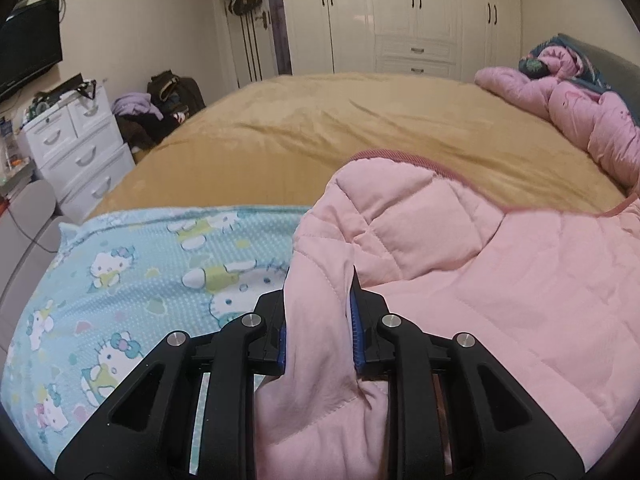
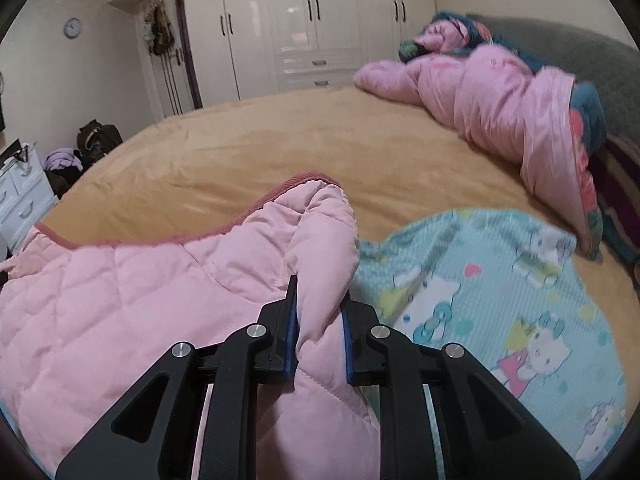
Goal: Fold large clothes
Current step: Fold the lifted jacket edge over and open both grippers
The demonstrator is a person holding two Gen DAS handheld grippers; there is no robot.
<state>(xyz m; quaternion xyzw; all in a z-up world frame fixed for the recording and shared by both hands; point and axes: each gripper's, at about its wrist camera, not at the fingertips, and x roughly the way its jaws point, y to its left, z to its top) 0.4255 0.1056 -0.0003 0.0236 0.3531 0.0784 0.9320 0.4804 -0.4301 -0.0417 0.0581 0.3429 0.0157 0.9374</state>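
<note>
A light pink quilted blanket (image 1: 480, 272) with a darker pink trim lies bunched on the bed. My left gripper (image 1: 318, 304) is shut on a fold of it at its left edge. My right gripper (image 2: 320, 308) is shut on another fold of the same blanket (image 2: 120, 292) at its right edge. A light blue cartoon-cat blanket (image 1: 140, 276) lies under and beside the pink one, to the left in the left wrist view and to the right in the right wrist view (image 2: 500, 312).
The bed is covered by a mustard-yellow sheet (image 1: 320, 120). A pink duvet (image 2: 500, 92) is heaped by the headboard at the right. White drawers (image 1: 76, 148) and a pile of bags (image 1: 168, 96) stand left of the bed. White wardrobes (image 2: 312, 28) line the far wall.
</note>
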